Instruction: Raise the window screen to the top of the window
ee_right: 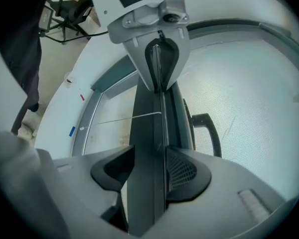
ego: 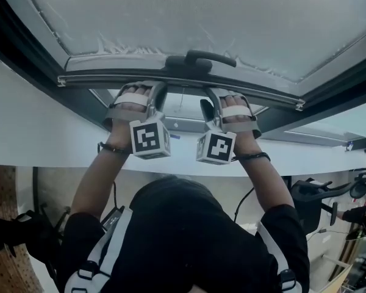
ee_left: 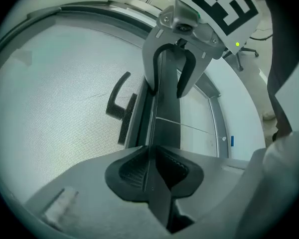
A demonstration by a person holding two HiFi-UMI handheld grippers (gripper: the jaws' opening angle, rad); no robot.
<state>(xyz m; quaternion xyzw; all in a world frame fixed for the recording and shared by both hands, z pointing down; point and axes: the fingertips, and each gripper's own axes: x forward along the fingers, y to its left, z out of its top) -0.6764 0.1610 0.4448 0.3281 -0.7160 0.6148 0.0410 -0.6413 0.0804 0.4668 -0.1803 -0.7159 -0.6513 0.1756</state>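
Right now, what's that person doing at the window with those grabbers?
A person is working two handheld grippers. The left gripper and right gripper both clamp the dark metal bar along the edge of the grey mesh window screen. The mesh is spread out wide, so the screen isn't at the top yet.

Black office chair (ee_right: pixel 60 6), small blue tape mark (ee_left: pixel 231 141) on white sill (ee_left: pixel 244 116), brown speckled wall (ego: pixel 3 194) at lower left

Held side by side, the left gripper (ego: pixel 147 96) and right gripper (ego: pixel 212 100) meet the bottom bar (ego: pixel 97 79) of the window screen (ego: pixel 219 17). A dark handle (ego: pixel 200 58) sits just beyond, between them.
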